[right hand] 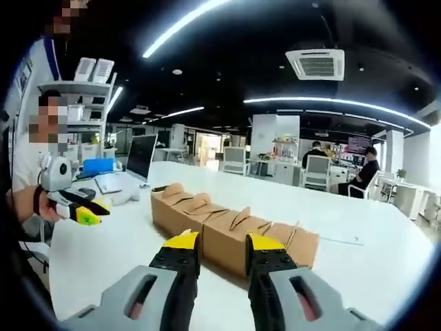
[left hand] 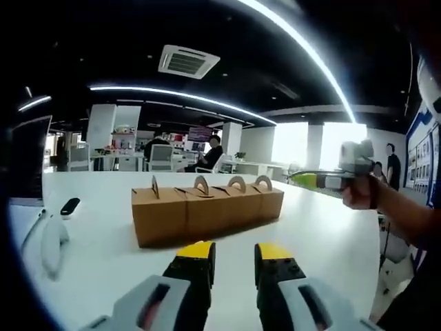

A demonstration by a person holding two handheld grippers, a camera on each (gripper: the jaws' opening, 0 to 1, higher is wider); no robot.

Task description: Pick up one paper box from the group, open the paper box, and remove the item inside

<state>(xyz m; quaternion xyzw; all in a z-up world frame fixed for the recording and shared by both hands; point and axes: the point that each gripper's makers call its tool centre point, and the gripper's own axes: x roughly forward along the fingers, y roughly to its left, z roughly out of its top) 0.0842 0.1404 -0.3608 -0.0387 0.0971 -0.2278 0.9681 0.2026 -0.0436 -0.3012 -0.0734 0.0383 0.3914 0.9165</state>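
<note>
Yellow-tipped claws hang open near a row of brown paper boxes

Yellow pads cap both jaws of the left claw (left hand: 234,252) in the left gripper view, and the jaws stand spread with white bench showing between them, holding nothing. Just beyond the tips sits the row of paper boxes (left hand: 207,205), four brown cartons side by side and touching, each with an arched handle on top, the row running from near left to far right on the white bench (left hand: 331,234). At the right of that view a hand (left hand: 358,193) holds the right claw up above the bench, well apart from the boxes.

In the right gripper view the right claw (right hand: 222,243) is likewise spread and empty, its tips just short of the boxes (right hand: 227,231), which lie across the bench (right hand: 358,269). At the left edge the left claw (right hand: 86,210) shows with its yellow-green tips, held above the bench. A laptop (right hand: 141,157) stands open on the far left of the bench, and people sit at desks far behind
</note>
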